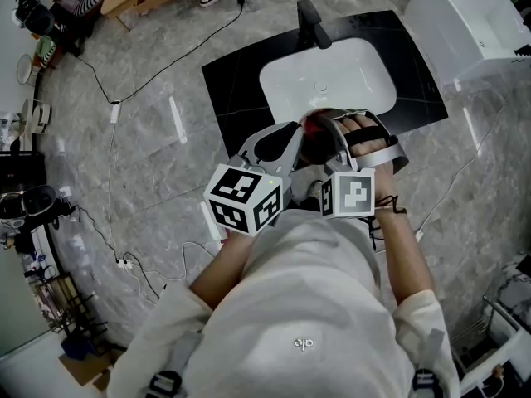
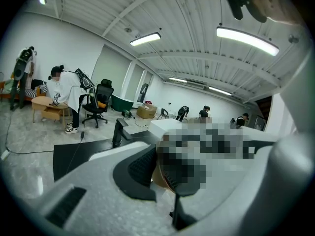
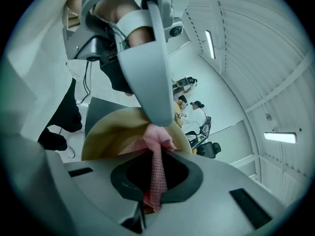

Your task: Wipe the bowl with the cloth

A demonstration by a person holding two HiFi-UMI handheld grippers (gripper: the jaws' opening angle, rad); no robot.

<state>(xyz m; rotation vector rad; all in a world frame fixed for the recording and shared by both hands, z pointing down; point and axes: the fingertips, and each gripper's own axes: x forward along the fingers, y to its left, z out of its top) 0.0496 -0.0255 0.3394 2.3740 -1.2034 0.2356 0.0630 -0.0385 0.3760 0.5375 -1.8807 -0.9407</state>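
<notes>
Clamping the bowl [image 3: 106, 132] by its rim, our left gripper [image 2: 165, 181] steadies it so our right gripper [image 3: 153, 183], pinching the cloth [image 3: 157, 144], can rub inside.

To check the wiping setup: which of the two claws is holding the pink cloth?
The right claw: the pink cloth is pinched between its jaws. The left claw grips the tan bowl by its rim instead.
</notes>
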